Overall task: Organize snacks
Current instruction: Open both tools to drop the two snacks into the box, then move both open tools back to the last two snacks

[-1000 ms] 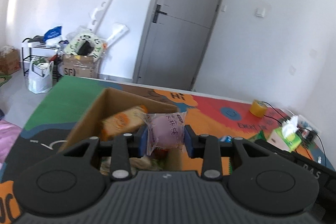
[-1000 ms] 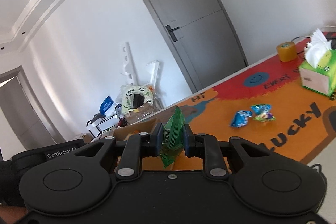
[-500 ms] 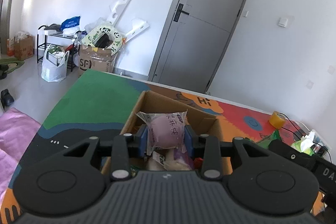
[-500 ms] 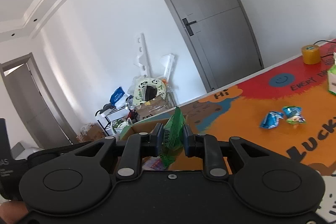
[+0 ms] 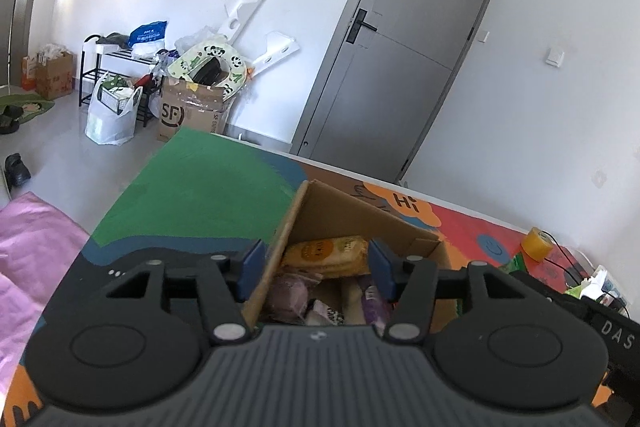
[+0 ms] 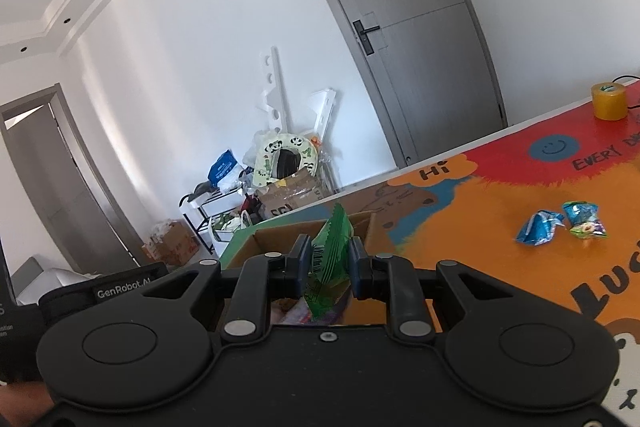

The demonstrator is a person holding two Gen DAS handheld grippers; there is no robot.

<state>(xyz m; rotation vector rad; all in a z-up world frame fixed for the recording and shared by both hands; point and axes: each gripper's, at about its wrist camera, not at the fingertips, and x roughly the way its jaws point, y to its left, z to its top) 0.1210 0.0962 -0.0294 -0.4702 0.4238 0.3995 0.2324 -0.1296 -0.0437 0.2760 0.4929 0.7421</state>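
Left wrist view: the left gripper (image 5: 314,269) gapes empty over the cardboard box (image 5: 352,215) at lower centre. Right wrist view: the right gripper (image 6: 329,267) pinches a green snack packet (image 6: 330,259).

Open top of the cardboard box (image 5: 352,215), half filled with snack packets (image 5: 324,255); room above them, near wall (image 5: 272,263) standing between the spread jaws of the left gripper (image 5: 316,269). Green packet (image 6: 330,259) clamped in the right gripper (image 6: 329,269), just above the box rim. Bare mat (image 6: 460,227) right of the box, up to two loose packets (image 6: 560,227); tape roll (image 6: 609,101) at the far edge.
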